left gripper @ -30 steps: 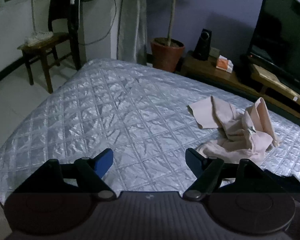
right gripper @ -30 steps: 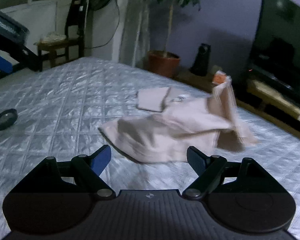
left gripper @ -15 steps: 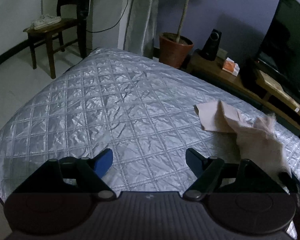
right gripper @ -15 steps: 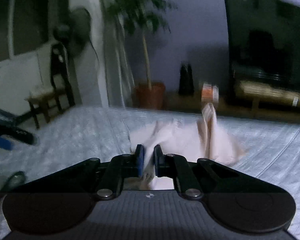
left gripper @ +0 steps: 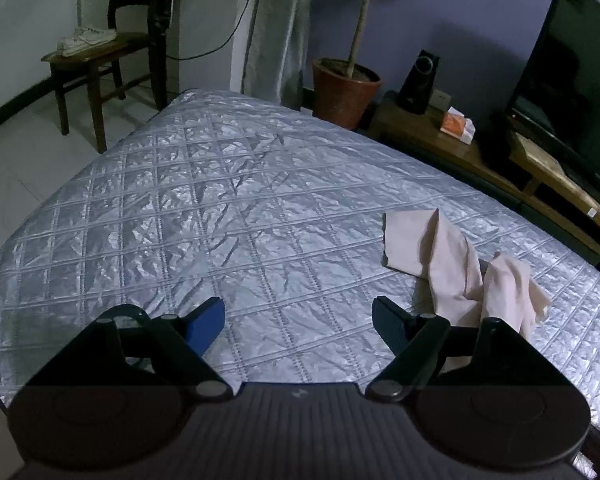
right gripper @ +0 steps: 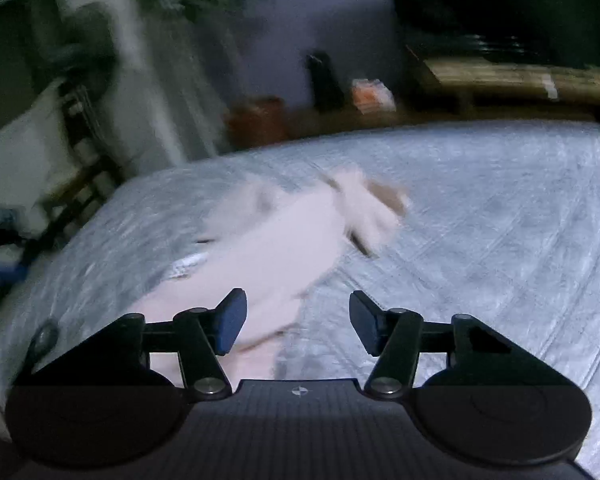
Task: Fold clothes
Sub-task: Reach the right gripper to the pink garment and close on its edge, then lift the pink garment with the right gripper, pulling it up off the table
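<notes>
A pale pink garment lies crumpled on the right side of the silver quilted bed. One flat part of it reaches away from me. My left gripper hovers open over bare quilt, left of the garment and touching nothing. The right wrist view is blurred by motion. In it the garment stretches away from my right gripper. That gripper's jaws are opening. The cloth's near end lies by the left finger, and neither pad presses on it.
Beyond the bed's far edge stand a potted plant, a speaker on a low wooden bench, and a dark TV. A wooden chair with shoes on it is at the back left. A small dark object rests on the quilt.
My right gripper shut on the garment, dragged it sideways while rolling, and has now spread its jaws off it. The heap has been pulled into a longer shape. The left gripper stayed open.
</notes>
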